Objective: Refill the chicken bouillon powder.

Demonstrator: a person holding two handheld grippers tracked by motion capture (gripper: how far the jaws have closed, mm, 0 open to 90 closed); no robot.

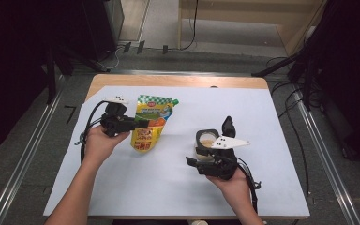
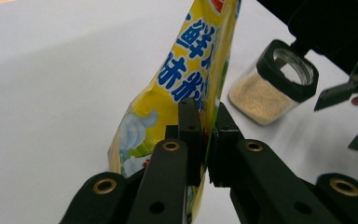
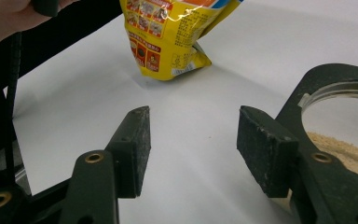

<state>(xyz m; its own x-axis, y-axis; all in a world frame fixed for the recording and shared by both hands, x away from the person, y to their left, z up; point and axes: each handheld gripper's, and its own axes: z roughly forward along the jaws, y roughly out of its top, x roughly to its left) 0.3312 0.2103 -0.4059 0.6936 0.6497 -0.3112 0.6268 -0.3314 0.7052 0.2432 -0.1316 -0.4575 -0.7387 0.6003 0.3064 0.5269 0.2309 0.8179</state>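
Note:
A yellow seasoning pouch (image 1: 152, 124) with a green-checked top is held off the white sheet. My left gripper (image 1: 142, 123) is shut on its side edge. In the left gripper view the pads (image 2: 189, 135) pinch the thin pouch (image 2: 191, 70) seam. A clear jar (image 1: 206, 140) with a black collar and tan powder stands right of centre, its mouth uncovered. My right gripper (image 1: 210, 154) is at the jar's near side. In the right gripper view it (image 3: 193, 119) stands open with bare sheet between the jaws, the jar (image 3: 340, 149) just right of its right jaw, the pouch (image 3: 168, 42) ahead.
A white sheet (image 1: 168, 187) covers most of the wooden table (image 1: 178, 80). The jar (image 2: 272, 84) and part of the other gripper (image 2: 349, 91) show beyond the pouch in the left gripper view. Cables and metal rails run along the floor on both sides.

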